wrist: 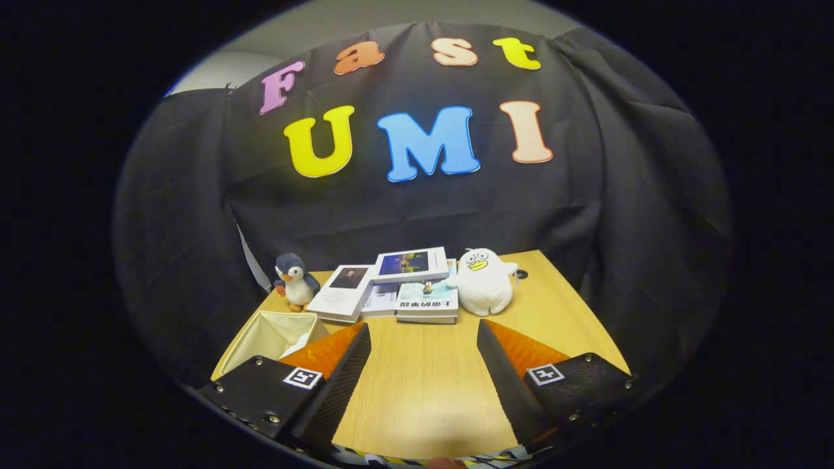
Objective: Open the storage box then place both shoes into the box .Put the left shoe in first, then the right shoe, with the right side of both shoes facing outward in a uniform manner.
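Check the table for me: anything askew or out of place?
Mostly tidy. The books sit in a loose, fanned, overlapping pile between the penguin toy and white duck toy, both upright. The fabric box stands open. The gripper is open over bare table.

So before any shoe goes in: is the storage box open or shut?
Open. The storage box, beside the left finger, shows its pale inner walls with no lid over them. The gripper has its jaws apart over bare table.

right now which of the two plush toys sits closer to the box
The small dark penguin plush: it stands just behind the open fabric box, while the white duck plush sits across the books. The gripper jaws are open over bare table.
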### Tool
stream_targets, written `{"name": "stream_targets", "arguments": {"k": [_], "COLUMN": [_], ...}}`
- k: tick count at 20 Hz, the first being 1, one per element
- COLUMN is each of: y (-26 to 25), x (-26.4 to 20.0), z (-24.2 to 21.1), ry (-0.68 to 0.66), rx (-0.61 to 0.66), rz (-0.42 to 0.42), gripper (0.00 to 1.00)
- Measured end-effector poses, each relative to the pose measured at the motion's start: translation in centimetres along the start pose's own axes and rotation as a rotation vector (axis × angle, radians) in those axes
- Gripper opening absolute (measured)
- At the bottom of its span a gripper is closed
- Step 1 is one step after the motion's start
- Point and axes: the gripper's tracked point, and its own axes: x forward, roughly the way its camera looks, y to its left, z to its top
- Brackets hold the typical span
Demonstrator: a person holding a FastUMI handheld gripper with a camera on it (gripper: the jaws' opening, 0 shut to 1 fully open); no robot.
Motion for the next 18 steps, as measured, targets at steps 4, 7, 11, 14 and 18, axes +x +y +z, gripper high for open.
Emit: {"name": "stream_targets", "arguments": {"k": [4, 7, 11, 14, 18], "y": [-1.8, -2.8, -3.5, -4.1, -4.4], "x": [-2.7, -4.7, -6.2, -6.6, -7.3], "z": [2.3, 4.1, 5.3, 5.5, 6.6], "ry": [-0.161, -0.259, -0.323, -0.338, -0.393], "rx": [-0.037, -0.07, -0.062, -0.041, -0.044], "rz": [-0.03, -0.064, -0.083, -0.089, -0.105], "gripper": [0.98, 0.98, 0.98, 0.98, 0.98]}}
